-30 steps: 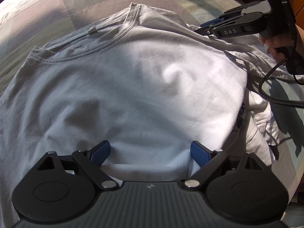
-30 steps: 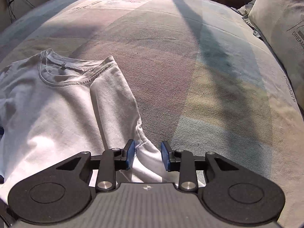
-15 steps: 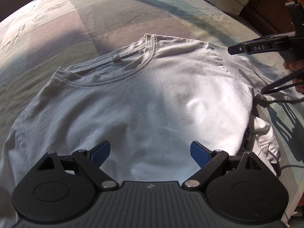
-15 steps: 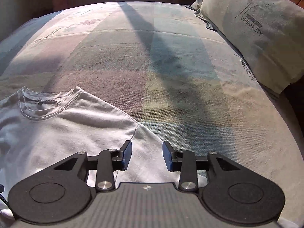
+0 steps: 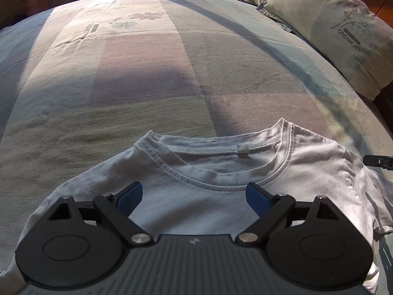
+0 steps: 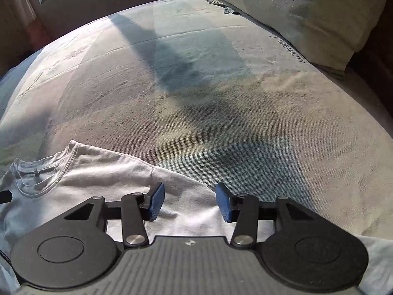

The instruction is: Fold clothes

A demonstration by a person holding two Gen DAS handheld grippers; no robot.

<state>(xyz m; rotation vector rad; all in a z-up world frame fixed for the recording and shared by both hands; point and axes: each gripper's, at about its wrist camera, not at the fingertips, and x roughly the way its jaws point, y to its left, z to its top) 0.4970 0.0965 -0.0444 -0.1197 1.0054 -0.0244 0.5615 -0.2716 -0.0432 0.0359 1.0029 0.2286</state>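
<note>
**Shirt flat on bed, both grippers above it**

Shirt (image 5: 216, 196): white, lying face up across the lower half of both views, collar (image 5: 213, 162) toward the top of the frame, spread on the striped bedsheet (image 5: 172, 73). A pillow (image 5: 343, 32) sits at the upper right.

My left gripper (image 5: 194, 196) hangs over the chest just below the collar. Its jaws stand wide apart, and the blue pads (image 5: 130, 194) grip nothing; the cloth lies beneath them.

My right gripper (image 6: 189, 201), seen low in the right wrist view, hangs over the sleeve (image 6: 176, 184) at the shirt's right edge. Its jaws are opening, about half spread; sleeve cloth shows in the gap, but the pads (image 6: 156, 201) do not press on it. Its dark tip also shows at the right edge of the left wrist view.
</note>
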